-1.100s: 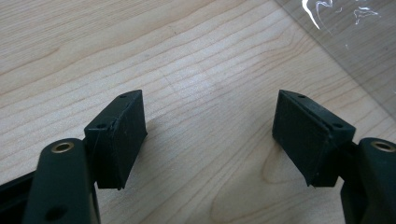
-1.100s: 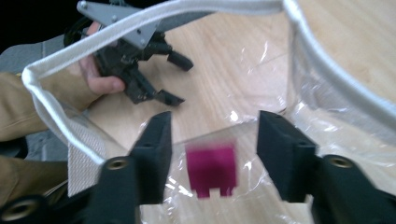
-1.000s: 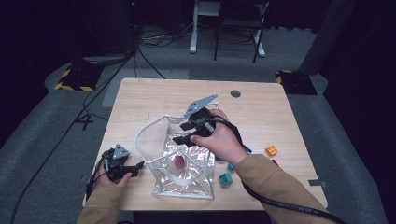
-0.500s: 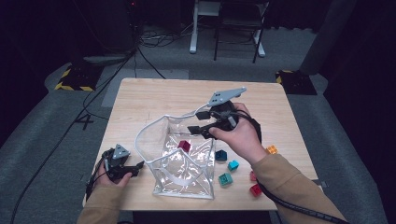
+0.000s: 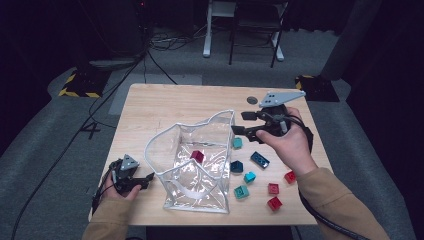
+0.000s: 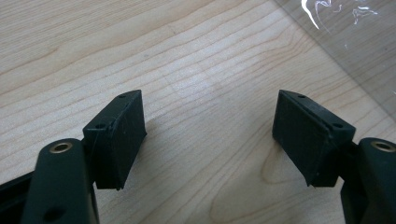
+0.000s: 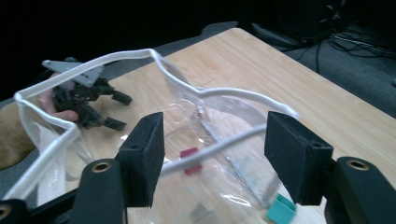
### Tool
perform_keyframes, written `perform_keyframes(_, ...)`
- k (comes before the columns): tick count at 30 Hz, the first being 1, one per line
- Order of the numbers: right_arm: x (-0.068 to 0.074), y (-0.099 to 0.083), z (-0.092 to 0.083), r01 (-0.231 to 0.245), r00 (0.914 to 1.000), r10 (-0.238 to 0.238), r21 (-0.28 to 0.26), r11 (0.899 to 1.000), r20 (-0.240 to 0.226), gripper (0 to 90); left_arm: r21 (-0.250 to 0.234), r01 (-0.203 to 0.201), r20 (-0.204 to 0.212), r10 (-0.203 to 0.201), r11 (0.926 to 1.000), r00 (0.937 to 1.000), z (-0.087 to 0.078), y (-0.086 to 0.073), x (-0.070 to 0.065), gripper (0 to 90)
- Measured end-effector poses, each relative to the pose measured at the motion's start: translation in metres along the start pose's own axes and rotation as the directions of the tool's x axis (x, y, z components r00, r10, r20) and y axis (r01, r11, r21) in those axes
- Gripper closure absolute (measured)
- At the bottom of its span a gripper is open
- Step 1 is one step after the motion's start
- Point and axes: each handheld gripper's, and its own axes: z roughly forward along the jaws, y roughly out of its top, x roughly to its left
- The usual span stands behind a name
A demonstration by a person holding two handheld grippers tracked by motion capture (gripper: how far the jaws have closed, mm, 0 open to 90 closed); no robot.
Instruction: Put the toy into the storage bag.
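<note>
On the wooden table (image 5: 165, 107), centre-front, stands a clear plastic bag (image 5: 197, 167) with a white rim, mouth open upward; all places below are given relative to this bag. One dark red block (image 5: 197, 156) lies inside it, seen through the clear wall.

Right gripper (image 5: 246, 123) hovers just beside the bag's upper right rim, held in the person's right hand (image 5: 287, 145), grey three-cornered plate on top. Jaws apart, nothing between them. From the right gripper view, the white rim runs across between the two pads, not pinched; the red block (image 7: 190, 161) shows through the plastic below.

Left gripper (image 5: 146, 180) rests low on the table just left of the bag's lower left corner, in the left hand (image 5: 120, 186). Jaws wide apart, empty; left gripper view has bare wood between the pads and the bag's clear wall (image 6: 355, 42) at upper right.

Right of the bag, loose blocks on the table: a teal block (image 5: 237, 143) touching or nearly touching the bag's wall, a dark blue flat block (image 5: 260, 160), a dark teal block (image 5: 236, 166), a light blue block (image 5: 249, 177), a teal block with a hole (image 5: 241, 192), and farther right three red blocks (image 5: 274, 196).
</note>
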Motion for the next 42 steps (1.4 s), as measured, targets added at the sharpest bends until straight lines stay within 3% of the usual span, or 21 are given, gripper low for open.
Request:
perform_keyframes(10, -0.031, -0.022, -0.024, -0.067, 0.9931, 0.068, -0.018, 0.998, 0.095, 37.0, 0.003, 0.0, -0.001, 0.0, 1.0, 1.0, 0.0, 0.001, 0.001, 25.0)
perform_keyframes(18, -0.057, -0.043, -0.038, -0.116, 0.9794, 0.118, -0.02, 0.993, 0.164, 34.9, 0.004, 0.0, 0.0, 0.0, 1.0, 1.0, 0.0, 0.001, 0.0, 24.9)
perform_keyframes(28, -0.087, -0.08, -0.047, -0.189, 0.9519, 0.186, -0.01, 0.982, 0.244, 32.5, -0.002, 0.013, 0.0, -0.013, 0.9999, 0.9999, 0.002, 0.002, 0.001, 23.6)
perform_keyframes(42, -0.106, -0.14, -0.049, -0.284, 0.9125, 0.263, 0.022, 0.958, 0.313, 31.8, -0.002, 0.01, -0.002, -0.01, 1.0, 0.9999, 0.002, 0.002, 0.001, 23.3)
